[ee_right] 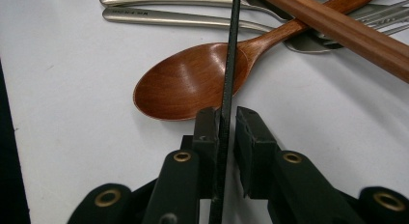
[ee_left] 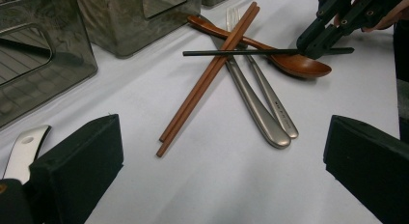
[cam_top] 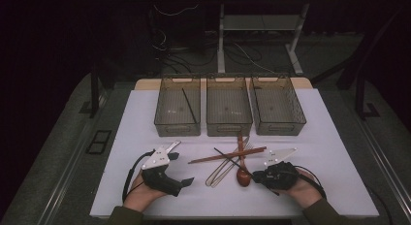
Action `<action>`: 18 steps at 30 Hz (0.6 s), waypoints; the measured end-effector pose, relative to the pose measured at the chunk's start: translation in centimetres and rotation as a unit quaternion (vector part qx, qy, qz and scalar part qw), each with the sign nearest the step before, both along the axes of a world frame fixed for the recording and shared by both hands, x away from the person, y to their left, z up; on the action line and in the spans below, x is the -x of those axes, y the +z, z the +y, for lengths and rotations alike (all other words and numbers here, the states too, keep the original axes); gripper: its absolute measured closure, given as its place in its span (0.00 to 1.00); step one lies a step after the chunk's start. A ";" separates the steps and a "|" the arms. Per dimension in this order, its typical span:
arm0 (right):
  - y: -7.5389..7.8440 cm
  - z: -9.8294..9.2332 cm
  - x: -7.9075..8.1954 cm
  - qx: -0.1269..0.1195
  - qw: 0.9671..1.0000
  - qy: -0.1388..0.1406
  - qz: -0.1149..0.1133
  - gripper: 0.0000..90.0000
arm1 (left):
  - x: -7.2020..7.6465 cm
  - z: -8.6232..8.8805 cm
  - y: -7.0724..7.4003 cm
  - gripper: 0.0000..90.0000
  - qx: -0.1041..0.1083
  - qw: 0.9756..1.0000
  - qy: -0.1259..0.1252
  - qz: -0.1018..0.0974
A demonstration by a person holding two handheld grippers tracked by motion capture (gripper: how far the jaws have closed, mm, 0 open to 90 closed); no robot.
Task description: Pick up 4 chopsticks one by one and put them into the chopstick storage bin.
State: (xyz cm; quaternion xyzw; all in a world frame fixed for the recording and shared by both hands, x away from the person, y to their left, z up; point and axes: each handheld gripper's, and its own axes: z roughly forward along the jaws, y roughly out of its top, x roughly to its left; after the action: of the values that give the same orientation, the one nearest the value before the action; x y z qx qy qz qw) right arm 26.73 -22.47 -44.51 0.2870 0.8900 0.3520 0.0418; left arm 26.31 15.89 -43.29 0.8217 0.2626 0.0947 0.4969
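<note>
L bin (cam_top: 177,119) holds 1 black stick; right claw (ee_right: 224,127) nearly pinching black chopstick (ee_right: 230,55); left claw (cam_top: 180,169) spread.

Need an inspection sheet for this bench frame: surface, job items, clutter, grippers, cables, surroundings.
Surface: white table top, flat.
Job's things: black chopstick lies across wooden spoon; brown chopsticks and two metal utensils crossed in one pile. Three bins in a row behind; the left one holds a black stick.
Clutter: nothing seen.
Grippers: right gripper has the black chopstick between its jaws, a sliver of gap on one side; left gripper open, off the pile.
Cables: one trails from each gripper; a loose tangle on the floor behind.
Surroundings: dark room, desk legs beyond.
</note>
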 end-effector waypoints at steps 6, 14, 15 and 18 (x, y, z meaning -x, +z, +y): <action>0.0 0.0 0.0 0.004 1.000 0.000 -0.004 0.90 | 0.0 0.0 0.0 0.00 0.001 1.000 0.000 0.001; 0.0 0.0 0.0 0.005 1.000 -0.002 -0.004 0.93 | 0.0 0.0 0.0 0.00 -0.002 1.000 -0.001 0.003; 0.0 0.0 0.0 0.005 1.000 -0.002 -0.003 0.93 | 0.0 0.0 0.0 0.00 -0.003 1.000 -0.001 0.002; 0.0 0.0 0.0 0.006 1.000 -0.001 -0.003 0.93 | 0.0 -0.1 0.0 0.00 -0.003 1.000 -0.001 0.003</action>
State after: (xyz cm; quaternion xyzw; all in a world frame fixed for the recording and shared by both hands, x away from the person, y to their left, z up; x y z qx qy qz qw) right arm 26.73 -22.50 -44.51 0.2869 0.8915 0.3476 0.0461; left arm 26.28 15.83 -43.31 0.8237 0.2626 0.0924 0.4940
